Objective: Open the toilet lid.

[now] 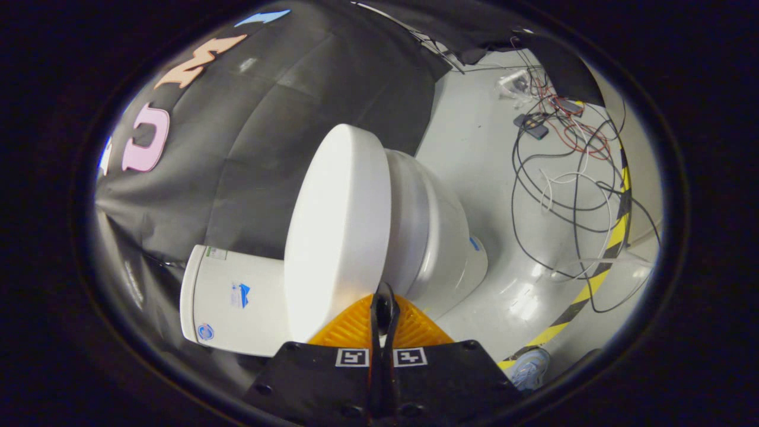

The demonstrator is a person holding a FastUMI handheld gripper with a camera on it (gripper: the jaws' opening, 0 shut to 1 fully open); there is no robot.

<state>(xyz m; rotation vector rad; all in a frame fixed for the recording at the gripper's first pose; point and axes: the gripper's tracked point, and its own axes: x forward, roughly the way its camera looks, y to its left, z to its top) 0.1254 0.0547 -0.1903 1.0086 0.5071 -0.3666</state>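
Claw [384,296] fingers pressed together, tips at the toilet lid's [338,231] rim.

The gripper [384,296] has its two fingers drawn almost together, a thin slit between them, tips at the near edge of the lid [338,231].
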